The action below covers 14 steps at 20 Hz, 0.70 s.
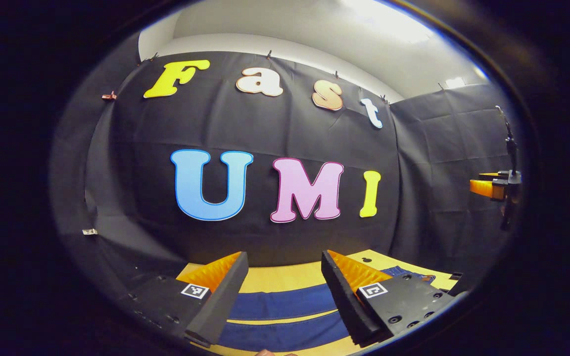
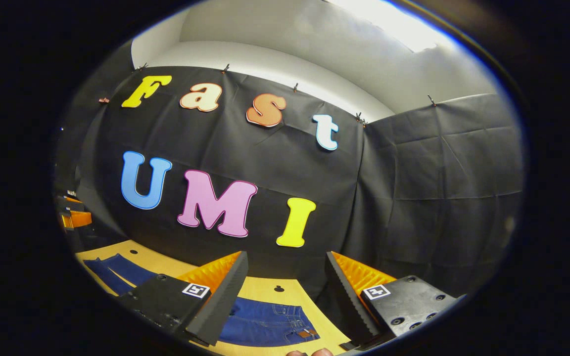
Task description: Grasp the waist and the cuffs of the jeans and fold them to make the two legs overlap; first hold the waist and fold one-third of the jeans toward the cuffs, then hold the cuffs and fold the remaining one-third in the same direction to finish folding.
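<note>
Left tongs (image 1: 284,284) and right tongs (image 2: 285,284) agape, flat denim jeans (image 2: 265,321), wooden table (image 2: 285,291)

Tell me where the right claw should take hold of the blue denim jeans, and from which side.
Grip the waistband edge of the blue denim jeans, probably from above. They lie flat on the yellow wooden table, so only a downward pinch on the thick waist hem near the brown patch gives a hold. The right claw hangs open just over that end.
</note>
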Motion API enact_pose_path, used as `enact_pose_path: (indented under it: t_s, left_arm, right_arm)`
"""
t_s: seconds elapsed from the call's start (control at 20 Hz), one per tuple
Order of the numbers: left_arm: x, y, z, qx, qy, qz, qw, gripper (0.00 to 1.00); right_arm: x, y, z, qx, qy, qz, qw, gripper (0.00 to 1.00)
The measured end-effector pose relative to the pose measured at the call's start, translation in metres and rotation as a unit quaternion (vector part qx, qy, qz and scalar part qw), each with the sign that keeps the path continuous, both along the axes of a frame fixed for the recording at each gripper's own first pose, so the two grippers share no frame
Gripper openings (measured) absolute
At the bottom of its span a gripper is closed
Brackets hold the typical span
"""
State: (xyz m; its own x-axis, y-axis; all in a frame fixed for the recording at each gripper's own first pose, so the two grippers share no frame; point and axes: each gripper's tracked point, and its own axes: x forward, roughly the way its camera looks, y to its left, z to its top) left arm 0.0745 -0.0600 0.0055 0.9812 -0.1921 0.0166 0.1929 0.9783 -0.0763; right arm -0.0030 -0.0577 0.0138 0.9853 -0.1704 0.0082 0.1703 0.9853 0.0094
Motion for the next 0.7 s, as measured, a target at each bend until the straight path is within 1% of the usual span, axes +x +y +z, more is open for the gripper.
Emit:
enact_pose_path:
  t_s: [0.15,0.25,0.3,0.35,0.5,0.6,0.7]
  left_arm:
    - [-0.002,0.003,-0.004,0.023,-0.005,0.0,1.0,0.94]
    - [-0.004,0.02,-0.02,0.051,0.013,0.013,0.999,0.94]
    - [-0.007,0.026,-0.028,0.056,0.024,0.019,0.998,0.95]
    - [-0.01,0.033,-0.037,0.058,0.035,0.026,0.997,0.96]
    - [-0.022,0.05,-0.05,0.068,0.05,0.038,0.996,0.96]
    - [-0.029,0.058,-0.059,0.09,0.055,0.037,0.994,0.96]
    - [-0.033,0.066,-0.067,0.115,0.053,0.027,0.992,0.96]
  right_arm:
    - [-0.003,0.0,-0.01,-0.022,0.01,0.004,1.0,0.96]
    - [-0.004,0.0,-0.021,-0.039,0.017,0.006,0.999,0.96]
    - [-0.002,-0.001,-0.028,-0.043,0.024,0.006,0.999,0.98]
    - [-0.001,-0.001,-0.035,-0.042,0.033,0.008,0.999,0.96]
    - [0.009,0.005,-0.046,-0.03,0.046,0.023,0.998,0.96]
    - [0.017,0.005,-0.054,-0.041,0.056,0.03,0.997,0.96]
    - [0.024,0.01,-0.057,-0.065,0.055,0.046,0.995,0.96]
